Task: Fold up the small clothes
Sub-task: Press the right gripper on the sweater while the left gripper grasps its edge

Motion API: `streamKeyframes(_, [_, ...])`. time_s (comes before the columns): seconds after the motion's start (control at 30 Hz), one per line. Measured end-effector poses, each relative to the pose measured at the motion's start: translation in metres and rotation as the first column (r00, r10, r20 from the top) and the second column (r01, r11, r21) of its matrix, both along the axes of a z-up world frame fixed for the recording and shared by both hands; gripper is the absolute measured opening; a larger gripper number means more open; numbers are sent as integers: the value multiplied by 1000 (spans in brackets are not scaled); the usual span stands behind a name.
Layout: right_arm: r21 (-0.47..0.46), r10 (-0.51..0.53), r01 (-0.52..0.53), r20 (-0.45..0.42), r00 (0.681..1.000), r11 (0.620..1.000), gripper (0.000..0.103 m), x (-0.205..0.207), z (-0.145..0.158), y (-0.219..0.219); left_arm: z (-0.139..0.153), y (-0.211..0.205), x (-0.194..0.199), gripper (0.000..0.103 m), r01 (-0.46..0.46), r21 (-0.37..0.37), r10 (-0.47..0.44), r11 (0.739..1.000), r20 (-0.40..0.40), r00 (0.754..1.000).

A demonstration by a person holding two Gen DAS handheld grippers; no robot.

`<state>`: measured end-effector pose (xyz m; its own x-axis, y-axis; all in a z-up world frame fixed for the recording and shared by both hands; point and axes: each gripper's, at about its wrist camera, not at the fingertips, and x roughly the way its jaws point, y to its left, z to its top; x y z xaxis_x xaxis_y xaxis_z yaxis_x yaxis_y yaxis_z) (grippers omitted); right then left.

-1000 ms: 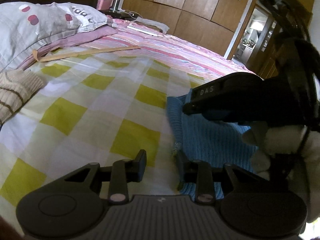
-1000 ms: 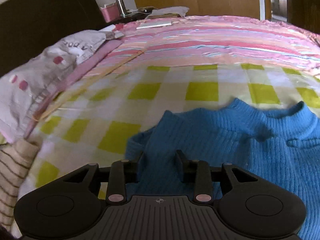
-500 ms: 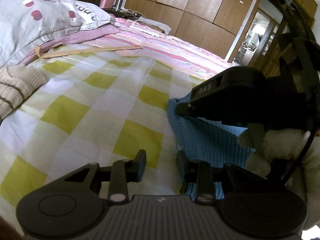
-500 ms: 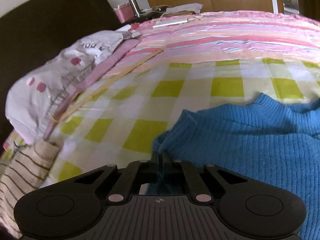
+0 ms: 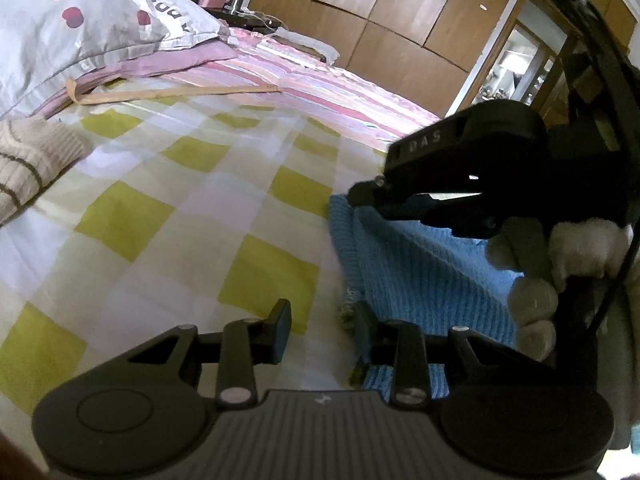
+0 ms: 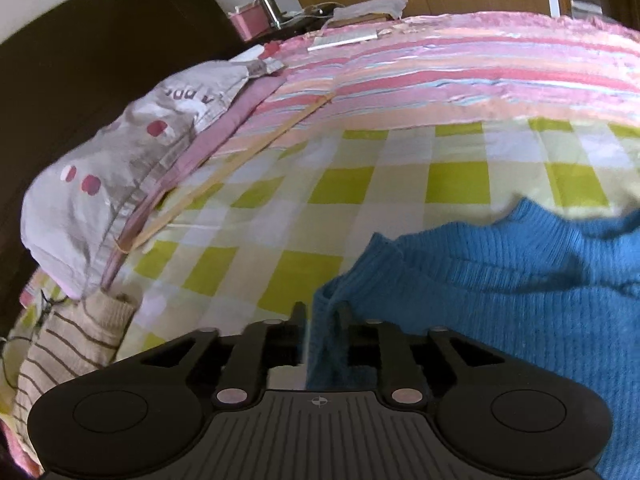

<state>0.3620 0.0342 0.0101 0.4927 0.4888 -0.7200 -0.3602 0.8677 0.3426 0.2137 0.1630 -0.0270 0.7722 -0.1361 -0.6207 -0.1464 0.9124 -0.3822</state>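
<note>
A blue knit sweater (image 6: 500, 320) lies on the yellow-checked sheet (image 6: 360, 200). Its left edge stands bunched up between the fingers of my right gripper (image 6: 321, 316), whose jaws are opening around that fold. From the left wrist view the sweater (image 5: 420, 272) shows at the right, with the right gripper (image 5: 360, 196) tipped down onto its far corner and a white-gloved hand (image 5: 580, 248) behind it. My left gripper (image 5: 322, 318) is open at the sweater's near frayed hem. Its right finger (image 5: 366, 332) lies over the knit and the left finger is over bare sheet.
A beige striped knit garment (image 6: 68, 352) lies at the left edge of the bed. Behind it are a grey dotted pillow (image 5: 80, 28), a thin wooden stick (image 5: 180, 92) and a pink striped blanket (image 6: 480, 72). Wooden wardrobes (image 5: 400, 20) stand beyond the bed.
The right gripper went from open to shut on the sweater's left edge, then spread again, leaving that edge bunched up between its fingers. The left gripper stayed in place, open.
</note>
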Motion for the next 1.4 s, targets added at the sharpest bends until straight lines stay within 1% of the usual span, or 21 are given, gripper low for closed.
streamKeyframes(0.03, [-14,6,-6,5,1000,1000,34,0,2,3,0,0,0,41,0,-3,0,1000,1,1000])
streamKeyframes(0.13, [-70,26,-25,15,1000,997,43,1,6,13,1,1,-1,44,0,-9,0,1000,1,1000])
streamKeyframes(0.27, [-169,42,-41,1,999,985,43,5,-1,30,0,2,-1,44,6,-21,-6,1000,-3,1000])
streamKeyframes(0.37, [-214,54,-53,-3,999,975,44,5,-7,39,1,3,0,45,13,-35,-13,999,-1,1000])
streamKeyframes(0.47, [-284,84,-78,12,996,956,44,5,-13,49,-1,2,0,45,24,-54,-24,998,-10,1000])
streamKeyframes(0.53, [-330,108,-94,25,994,939,44,5,-15,57,-1,-1,-1,45,35,-51,-36,998,-7,999])
streamKeyframes(0.63, [-369,137,-118,25,990,922,43,6,-17,61,0,-5,-2,45,46,-47,-46,998,-5,999])
streamKeyframes(0.7, [-376,147,-128,21,989,918,41,7,-16,61,-1,-6,-2,45,49,-49,-49,998,-8,999])
streamKeyframes(0.83, [-374,152,-131,26,988,918,30,7,-16,55,-2,-9,-2,45,65,-45,-65,997,-8,998])
streamKeyframes(1.07, [-333,137,-122,21,990,935,19,11,-15,44,-3,-9,-3,46,60,-58,-60,997,1,998])
streamKeyframes(1.17, [-293,119,-111,11,993,950,14,14,-13,35,-4,-10,-5,48,45,-53,-44,998,10,999])
streamKeyframes(1.27, [-252,100,-98,-4,995,963,12,17,-11,27,-2,-14,-8,54,40,-30,-39,999,29,999])
streamKeyframes(1.33, [-242,98,-96,-3,995,965,12,16,-9,25,-1,-19,-11,65,39,-12,-38,999,51,998])
streamKeyframes(1.4, [-240,103,-99,3,995,966,12,14,-6,24,1,-22,-14,71,33,10,-34,999,78,996])
